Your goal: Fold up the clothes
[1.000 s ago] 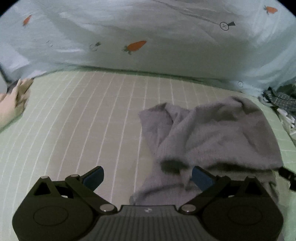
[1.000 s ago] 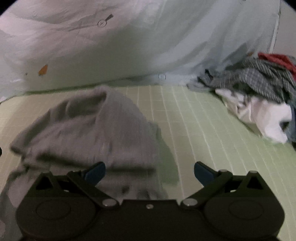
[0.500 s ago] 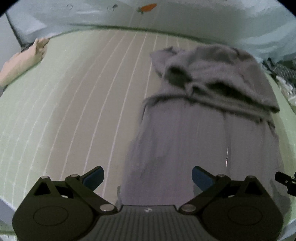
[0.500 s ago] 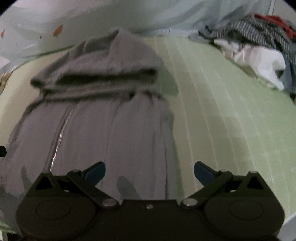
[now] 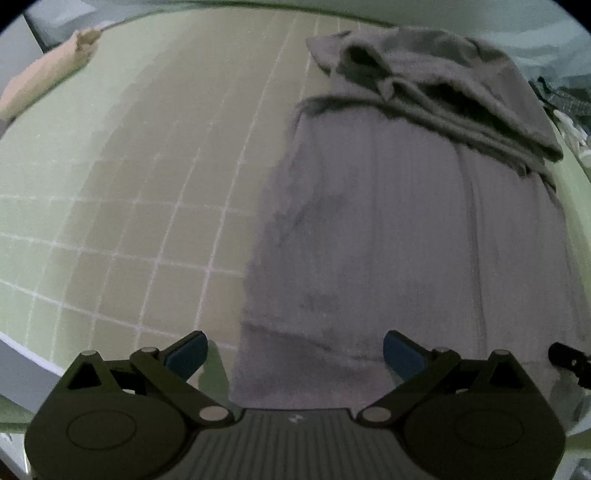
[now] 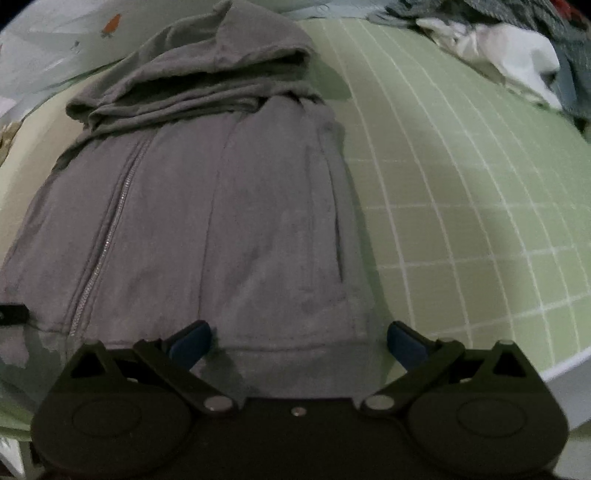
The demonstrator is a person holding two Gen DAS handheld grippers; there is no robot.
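A grey zip-up hoodie (image 5: 406,221) (image 6: 207,206) lies flat on the green checked sheet (image 5: 129,166) (image 6: 461,184), hem toward me. Its top part is folded back in a bunch at the far end (image 6: 207,77). The zipper (image 6: 107,236) runs down the front. My left gripper (image 5: 293,354) hovers open over the hem's left corner. My right gripper (image 6: 298,343) is open above the hem's right corner. Neither holds any cloth. The tip of the right gripper (image 5: 569,360) shows at the left wrist view's right edge, and the left gripper's tip (image 6: 13,314) at the right wrist view's left edge.
A pile of clothes, white (image 6: 517,55) and checked grey, sits at the far right of the bed. A pale blue carrot-print cover (image 6: 74,33) lies along the back. A person's hand (image 5: 48,81) rests at the far left. The bed's near edge (image 6: 569,369) is close.
Both grippers pulled back toward the near edge and tilted down, so the hoodie's flat body and hem came into view. Both stayed open.
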